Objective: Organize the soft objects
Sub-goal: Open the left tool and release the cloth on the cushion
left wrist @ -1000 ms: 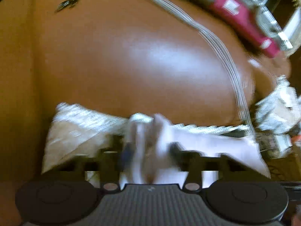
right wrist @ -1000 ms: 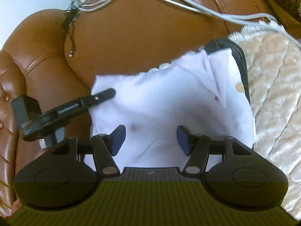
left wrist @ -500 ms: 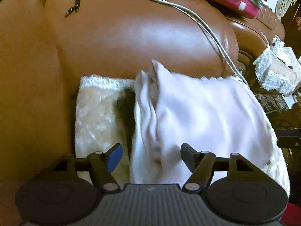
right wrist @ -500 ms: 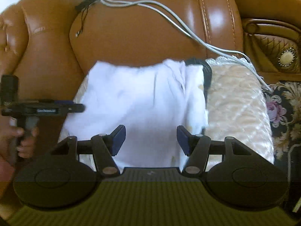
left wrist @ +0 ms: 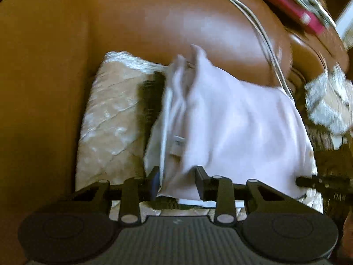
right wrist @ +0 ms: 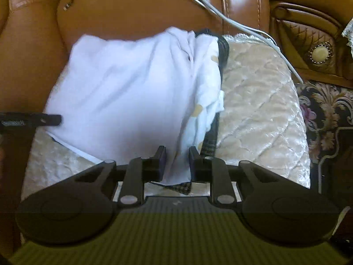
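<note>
Both grippers, wide half a second ago, are closing on the white cloth's near hem: left gripper, right gripper. Cloth drapes a cream cushion on the brown leather sofa.
</note>
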Demonstrator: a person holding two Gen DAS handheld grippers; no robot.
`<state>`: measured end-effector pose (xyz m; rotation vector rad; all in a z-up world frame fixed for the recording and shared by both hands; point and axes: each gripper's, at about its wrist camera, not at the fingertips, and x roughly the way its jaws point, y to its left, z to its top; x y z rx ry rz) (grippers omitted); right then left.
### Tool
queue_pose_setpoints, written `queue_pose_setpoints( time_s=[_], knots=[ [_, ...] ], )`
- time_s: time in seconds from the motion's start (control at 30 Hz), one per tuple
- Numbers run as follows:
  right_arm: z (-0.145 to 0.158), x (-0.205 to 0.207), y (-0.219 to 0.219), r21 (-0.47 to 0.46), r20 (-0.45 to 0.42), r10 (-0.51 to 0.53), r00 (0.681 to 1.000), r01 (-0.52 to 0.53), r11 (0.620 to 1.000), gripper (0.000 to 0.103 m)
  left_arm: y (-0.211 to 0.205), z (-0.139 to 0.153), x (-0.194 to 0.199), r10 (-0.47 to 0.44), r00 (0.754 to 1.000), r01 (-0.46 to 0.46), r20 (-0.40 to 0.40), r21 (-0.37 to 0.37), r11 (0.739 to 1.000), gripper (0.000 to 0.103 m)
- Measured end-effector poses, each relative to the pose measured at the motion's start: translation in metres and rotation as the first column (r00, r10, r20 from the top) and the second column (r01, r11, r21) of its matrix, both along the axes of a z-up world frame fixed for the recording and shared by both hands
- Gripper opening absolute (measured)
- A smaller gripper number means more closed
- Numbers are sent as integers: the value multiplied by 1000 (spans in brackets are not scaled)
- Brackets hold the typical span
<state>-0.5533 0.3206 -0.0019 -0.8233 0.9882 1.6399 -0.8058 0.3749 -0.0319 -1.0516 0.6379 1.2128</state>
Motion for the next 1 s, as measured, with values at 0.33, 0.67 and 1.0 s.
queue_pose_setpoints(
  time_s=[0.33, 0.67, 1.0],
  knots=[
    [34, 16, 7, 142, -91, -1, 996, 14, 990, 34, 10, 52, 47, -251, 956, 284, -153, 265, 921, 62],
    [13, -18, 84, 81, 13, 98, 995, -98, 992, 55, 78, -6, 23, -133, 989, 141, -71, 136, 981, 71],
    [22, -13, 62, 111, -17, 113, 993, -111, 988, 55, 61, 1, 3, -17, 998, 27, -62, 153, 988, 73]
  ],
)
